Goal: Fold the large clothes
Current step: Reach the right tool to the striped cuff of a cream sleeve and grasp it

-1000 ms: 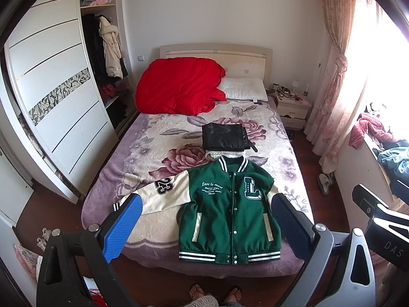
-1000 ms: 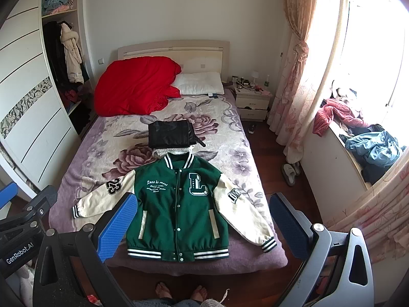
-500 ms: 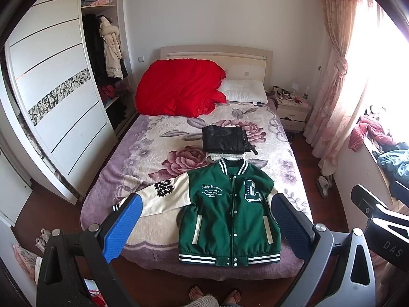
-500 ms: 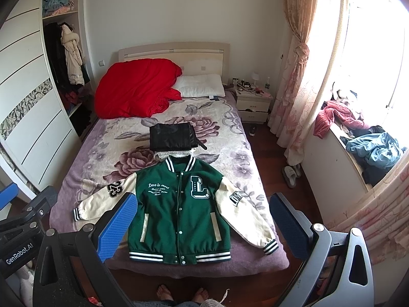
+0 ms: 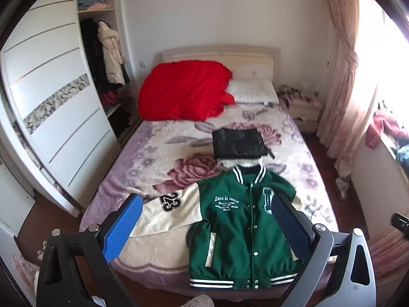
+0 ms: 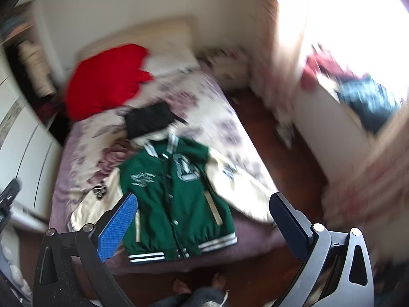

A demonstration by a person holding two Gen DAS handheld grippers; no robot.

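Far left, a tall white sliding-door wardrobe (image 5: 53, 117) with a patterned grey band, open shelves beside it stuffed with hanging coats. Next along, a wide bed under a plush lilac-and-cream blanket with big pink roses (image 5: 163, 158). Up at the headboard end, a crumpled bright red quilt (image 5: 184, 92), touching a white pillow (image 5: 253, 94) on its right.

Mid-bed, a folded glossy black garment (image 5: 239, 144), sitting just above the collar of the main item: a green varsity jacket with cream sleeves and striped ribbed trim (image 5: 242, 225), spread flat and face up near the foot of the bed, buttoned, hem at the blanket's edge. Sleeve with the "23" patch stretched out toward the wardrobe side; other sleeve angled toward the window side in the right wrist view (image 6: 240, 189).

Left gripper (image 5: 203, 223) hanging above the foot of the bed, blue-padded fingers spread wide, nothing between them, clear of the cloth. Right gripper (image 6: 202, 221) likewise splayed and empty, high over the jacket, its view tilted and badly smeared by blur.

Further right, a small cream nightstand (image 5: 305, 112), then a pink tied-back curtain (image 5: 345, 81) by the bright window.
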